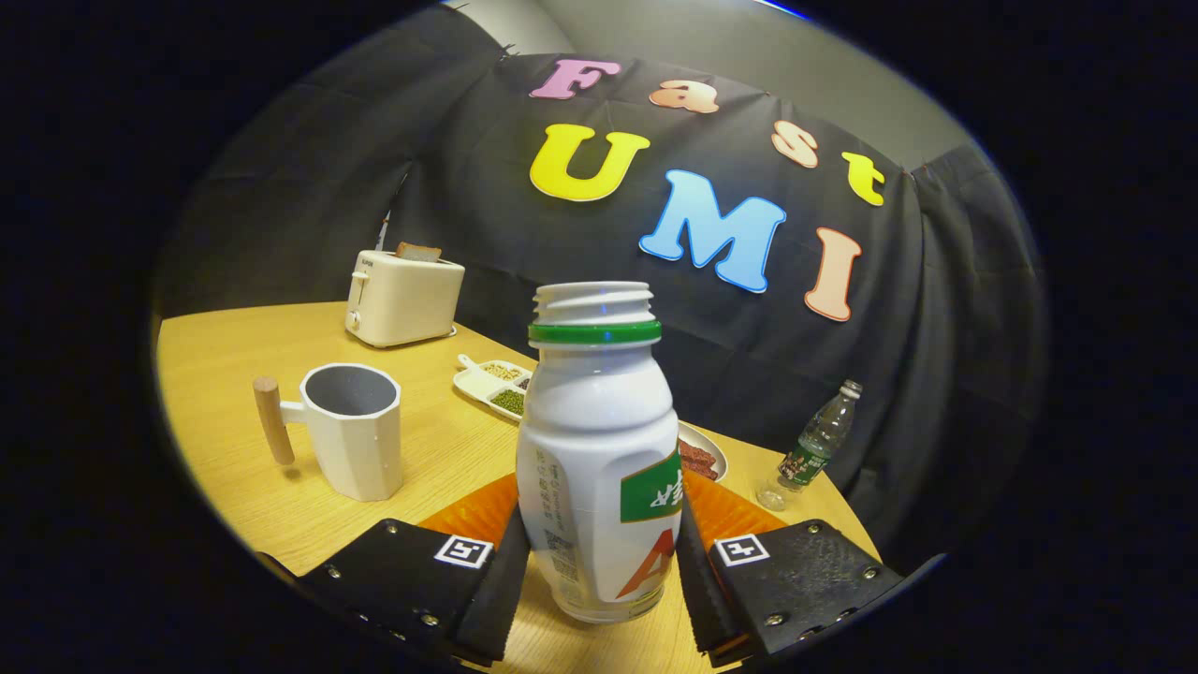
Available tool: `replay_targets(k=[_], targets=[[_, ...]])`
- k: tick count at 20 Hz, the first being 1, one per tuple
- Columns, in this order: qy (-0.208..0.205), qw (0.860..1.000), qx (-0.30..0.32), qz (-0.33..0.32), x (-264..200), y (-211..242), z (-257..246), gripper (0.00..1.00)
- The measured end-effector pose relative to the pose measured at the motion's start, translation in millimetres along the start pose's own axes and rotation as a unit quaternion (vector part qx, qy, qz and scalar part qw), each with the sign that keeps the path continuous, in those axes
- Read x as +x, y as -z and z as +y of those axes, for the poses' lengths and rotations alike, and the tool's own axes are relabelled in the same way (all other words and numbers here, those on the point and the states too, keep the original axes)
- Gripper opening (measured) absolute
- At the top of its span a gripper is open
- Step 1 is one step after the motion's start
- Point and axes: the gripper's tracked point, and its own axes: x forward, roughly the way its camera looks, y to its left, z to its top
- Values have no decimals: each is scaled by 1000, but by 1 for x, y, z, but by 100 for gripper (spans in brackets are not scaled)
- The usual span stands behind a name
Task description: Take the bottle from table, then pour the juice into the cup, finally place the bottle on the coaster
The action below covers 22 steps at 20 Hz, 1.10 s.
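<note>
The light wooden surface [234, 356] carries a white angular cup with a wooden handle [351, 431]. An orange ribbed coaster [477, 515] lies beyond the claw [599, 571], whose fingers clench the uncapped white plastic bottle [599, 449] standing upright between them.

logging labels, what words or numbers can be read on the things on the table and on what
white bottle, gripped by both fingers of the gripper: label print too blurred to read
fingers: square tags, patterns, no words
toaster: mark too small to read
clear bottle: label too small to read
none can be quoted
</note>
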Motion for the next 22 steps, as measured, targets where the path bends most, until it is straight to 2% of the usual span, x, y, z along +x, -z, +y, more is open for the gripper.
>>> replay_targets(k=[13, 22], targets=[[-5, 992, -126, 19, 14, -12, 29, 72], [6, 976, -215, 27, 23, -10, 40, 72]])
